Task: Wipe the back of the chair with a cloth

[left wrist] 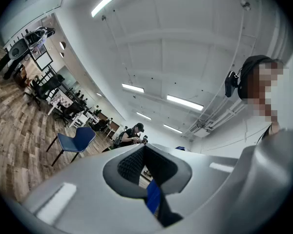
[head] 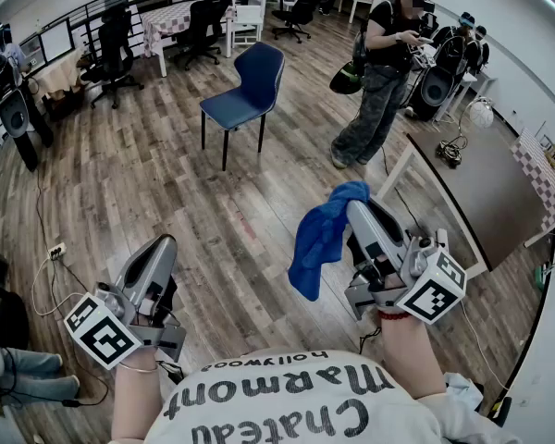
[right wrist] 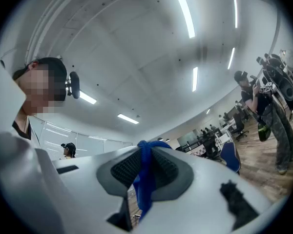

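Observation:
The blue chair (head: 245, 91) stands on the wood floor, far ahead of both grippers, its back (head: 262, 67) towards the right. It also shows small in the left gripper view (left wrist: 76, 140) and the right gripper view (right wrist: 230, 156). My right gripper (head: 354, 205) is shut on a blue cloth (head: 319, 239), which hangs down to its left. In the right gripper view the cloth (right wrist: 144, 179) is pinched between the dark pads. My left gripper (head: 166, 241) is held low at the left, jaws together with nothing in them.
A person (head: 379, 72) in dark clothes stands right of the chair, beside a dark table (head: 486, 188). Office chairs and tables (head: 180, 21) fill the far end. Speakers on stands (head: 18, 118) are at the left, and cables (head: 51, 266) lie on the floor.

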Demonstrator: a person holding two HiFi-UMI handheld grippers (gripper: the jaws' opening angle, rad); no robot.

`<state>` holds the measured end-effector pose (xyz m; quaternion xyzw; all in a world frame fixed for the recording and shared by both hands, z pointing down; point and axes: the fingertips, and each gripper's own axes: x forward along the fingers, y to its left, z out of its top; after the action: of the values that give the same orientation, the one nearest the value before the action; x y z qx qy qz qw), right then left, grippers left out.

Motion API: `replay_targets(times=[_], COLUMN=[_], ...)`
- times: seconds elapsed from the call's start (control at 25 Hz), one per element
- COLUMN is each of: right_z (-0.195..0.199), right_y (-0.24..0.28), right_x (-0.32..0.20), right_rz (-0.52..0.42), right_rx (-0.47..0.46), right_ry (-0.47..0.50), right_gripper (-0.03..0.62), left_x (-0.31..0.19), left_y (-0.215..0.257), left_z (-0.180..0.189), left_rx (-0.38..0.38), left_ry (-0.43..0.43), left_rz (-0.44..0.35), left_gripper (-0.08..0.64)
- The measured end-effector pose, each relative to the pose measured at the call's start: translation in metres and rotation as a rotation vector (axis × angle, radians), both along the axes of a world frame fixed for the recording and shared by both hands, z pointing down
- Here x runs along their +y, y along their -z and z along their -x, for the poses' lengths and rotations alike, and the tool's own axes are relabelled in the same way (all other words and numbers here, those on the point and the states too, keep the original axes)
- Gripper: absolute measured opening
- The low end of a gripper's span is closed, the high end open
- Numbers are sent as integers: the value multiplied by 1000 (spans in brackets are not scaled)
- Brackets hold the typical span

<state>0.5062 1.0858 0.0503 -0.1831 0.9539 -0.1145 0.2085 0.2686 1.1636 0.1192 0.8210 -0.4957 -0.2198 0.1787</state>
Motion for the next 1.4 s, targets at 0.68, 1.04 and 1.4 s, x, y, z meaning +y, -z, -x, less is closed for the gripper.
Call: replay_targets(times=[0.68,1.04,1.4], right_z=[32,45,68], right_y=[0,-11,-35], right_x=[-11,-56,-144], right_rz=[0,42,81], right_rx=[-51,-31,-46], right_ry=[-41,-62,-66], right_gripper=[71,71,71], left_x=[11,-4,-81], left_y=[3,-7,-24], left_z=[53,75,104], left_rx=[-53,-67,-73], left_ry=[20,46,85], left_rz=[-15,8,44], left_gripper=[8,8,8])
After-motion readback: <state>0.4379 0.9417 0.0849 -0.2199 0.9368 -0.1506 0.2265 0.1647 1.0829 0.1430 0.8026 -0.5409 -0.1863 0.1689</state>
